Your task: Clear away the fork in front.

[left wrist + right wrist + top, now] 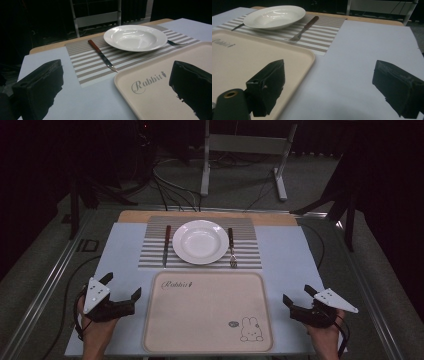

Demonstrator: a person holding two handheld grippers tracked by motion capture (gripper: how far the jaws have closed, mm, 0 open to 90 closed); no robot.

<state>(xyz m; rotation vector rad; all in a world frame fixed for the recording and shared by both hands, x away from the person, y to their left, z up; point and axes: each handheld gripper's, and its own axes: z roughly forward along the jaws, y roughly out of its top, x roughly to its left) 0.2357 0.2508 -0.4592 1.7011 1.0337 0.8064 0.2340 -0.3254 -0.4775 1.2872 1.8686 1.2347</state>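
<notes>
Smooth round plate (200, 241) (glossy white)

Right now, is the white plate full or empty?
Empty: the plate shows a bare white bowl in every view, with nothing on it.

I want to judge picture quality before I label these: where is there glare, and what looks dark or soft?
High view: the room beyond the table is near black, and the plate is bright. Left gripper view: sheen on the plate and the knife blade; the near tongs are dark and soft. Right gripper view: highlights on the plate, and the tongs are blurred.
</notes>
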